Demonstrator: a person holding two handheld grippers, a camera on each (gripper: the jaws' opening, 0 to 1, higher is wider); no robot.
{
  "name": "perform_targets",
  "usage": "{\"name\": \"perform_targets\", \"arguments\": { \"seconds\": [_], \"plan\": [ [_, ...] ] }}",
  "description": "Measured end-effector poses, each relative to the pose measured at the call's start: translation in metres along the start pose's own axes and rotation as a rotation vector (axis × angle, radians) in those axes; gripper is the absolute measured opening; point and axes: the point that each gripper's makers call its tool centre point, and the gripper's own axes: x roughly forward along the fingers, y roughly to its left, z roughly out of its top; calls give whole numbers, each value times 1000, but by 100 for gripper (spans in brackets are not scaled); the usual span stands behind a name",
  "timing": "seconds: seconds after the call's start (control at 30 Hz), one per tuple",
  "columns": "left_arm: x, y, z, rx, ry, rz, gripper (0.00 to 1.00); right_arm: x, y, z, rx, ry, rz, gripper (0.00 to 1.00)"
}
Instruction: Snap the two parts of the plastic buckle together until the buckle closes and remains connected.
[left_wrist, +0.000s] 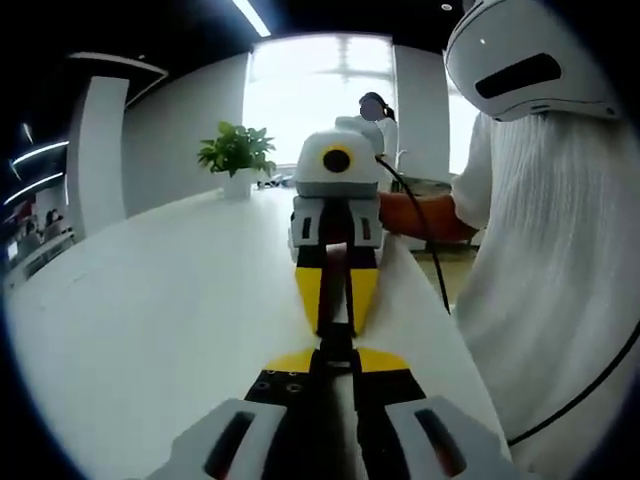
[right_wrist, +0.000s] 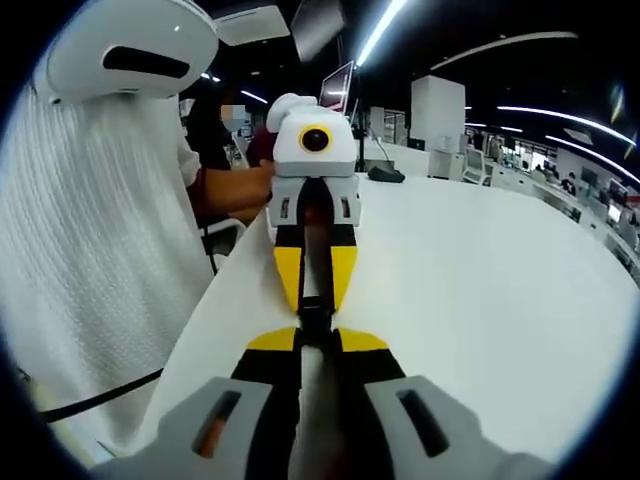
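1. We see the buckle (left_wrist: 337, 345) as a small dark piece held between the two grippers, above the table's near edge where the person stands; in the right gripper view the buckle (right_wrist: 314, 316) sits the same way, at the meeting point of the yellow tips.
2. We judge the two halves to be touching or already pushed together, but the joint is too dark and small to tell whether it has latched.
3. Our left gripper (left_wrist: 336, 358) has its jaws drawn together, clamped on the near end of the buckle; the right gripper (left_wrist: 337, 300) faces it head-on, its yellow jaws pinched on the far end.
4. From the other side, the right gripper (right_wrist: 314, 340) shows the same pinch, and the left gripper (right_wrist: 314, 290) points straight back at it.
5. We take this nose-to-nose line-up as deliberate: it lets each half be driven straight into the other.
6. The white table (left_wrist: 150, 320) lies beneath, with a potted plant (left_wrist: 237, 160) at its far edge.
7. We can read no writing or labels.
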Motion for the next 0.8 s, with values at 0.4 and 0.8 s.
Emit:
{"name": "perform_targets", "arguments": {
  "seconds": [0.4,0.8],
  "plan": [
    [0,0,0,-3,-1,20,11,1,0,0,9,5,-10,12],
    [0,-2,0,5,-5,15,14,2,0,0,7,1,-8,12]
  ]
}}
